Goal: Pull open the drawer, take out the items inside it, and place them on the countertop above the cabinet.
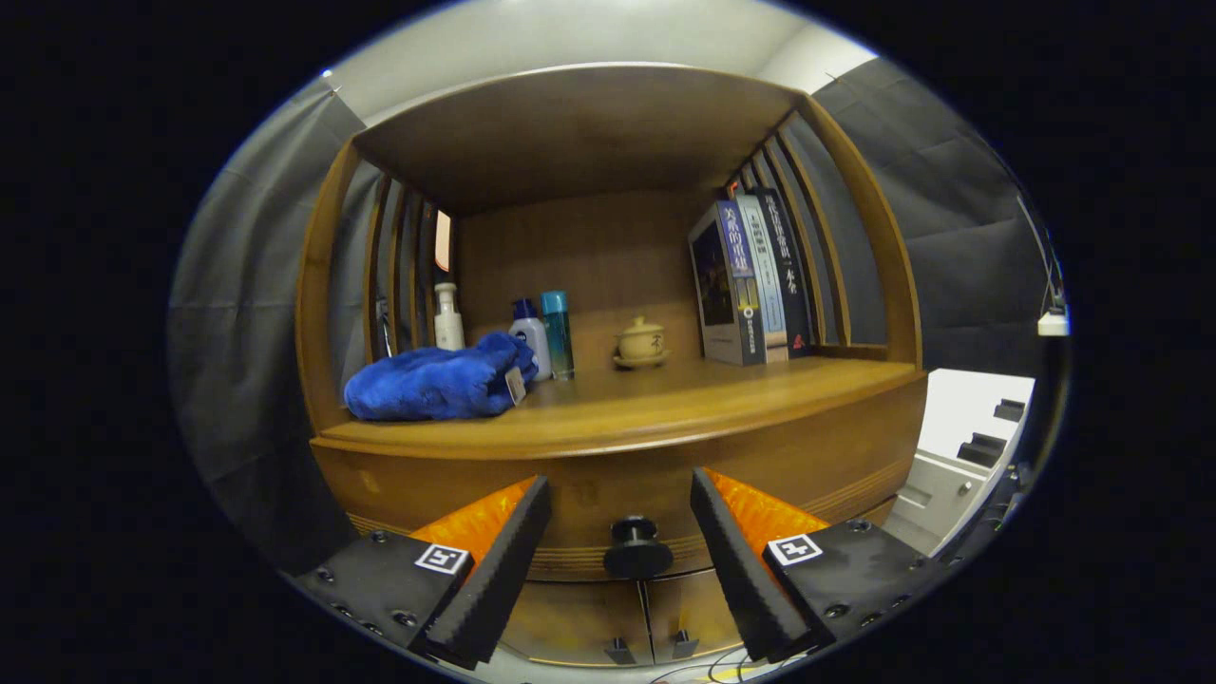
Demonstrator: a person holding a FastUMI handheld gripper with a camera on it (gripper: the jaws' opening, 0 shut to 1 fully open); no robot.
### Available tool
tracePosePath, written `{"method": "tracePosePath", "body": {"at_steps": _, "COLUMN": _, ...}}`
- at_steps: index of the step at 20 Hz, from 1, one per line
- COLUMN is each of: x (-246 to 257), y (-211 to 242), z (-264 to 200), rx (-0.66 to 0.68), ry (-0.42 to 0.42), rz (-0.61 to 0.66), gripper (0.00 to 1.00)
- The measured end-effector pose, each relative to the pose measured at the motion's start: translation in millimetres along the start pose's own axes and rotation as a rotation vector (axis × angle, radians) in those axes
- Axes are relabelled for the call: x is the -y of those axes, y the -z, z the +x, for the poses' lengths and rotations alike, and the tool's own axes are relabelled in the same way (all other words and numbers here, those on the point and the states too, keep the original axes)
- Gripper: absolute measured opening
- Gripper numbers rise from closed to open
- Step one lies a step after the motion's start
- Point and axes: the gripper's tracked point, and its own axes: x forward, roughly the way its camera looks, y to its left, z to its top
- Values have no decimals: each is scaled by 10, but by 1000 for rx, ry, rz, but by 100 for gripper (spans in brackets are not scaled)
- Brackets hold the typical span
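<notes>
Wooden drawer [622,499] closed, 1 round dark knob [635,548] (between spread fingers of gripper [622,494], untouched). Countertop [665,399]: 1 blue towel [437,382], 3 bottles [530,334], 3 books [750,280].

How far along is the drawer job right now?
Nothing looks done yet: the drawer appears shut. In hand: the gripper is open, its fingers either side of the drawer's knob, not touching it. Left: grip the knob, pull the drawer out, and lift its contents onto the countertop, where a blue towel, bottles and books already sit.
</notes>
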Motion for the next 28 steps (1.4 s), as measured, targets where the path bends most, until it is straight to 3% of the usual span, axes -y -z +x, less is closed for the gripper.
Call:
{"method": "tracePosePath", "body": {"at_steps": 5, "x": 54, "y": 287, "z": 109, "rx": -39, "ry": -6, "rz": -9, "gripper": 99}}
{"method": "tracePosePath", "body": {"at_steps": 12, "x": 107, "y": 378, "z": 166, "rx": -90, "ry": 11, "rz": 65, "gripper": 60}}
{"method": "tracePosePath", "body": {"at_steps": 16, "x": 118, "y": 395, "z": 142, "rx": -90, "ry": 24, "rz": 25, "gripper": 38}}
{"method": "tracePosePath", "body": {"at_steps": 28, "x": 121, "y": 425, "z": -499, "rx": -93, "ry": 27, "rz": 53, "gripper": 38}}
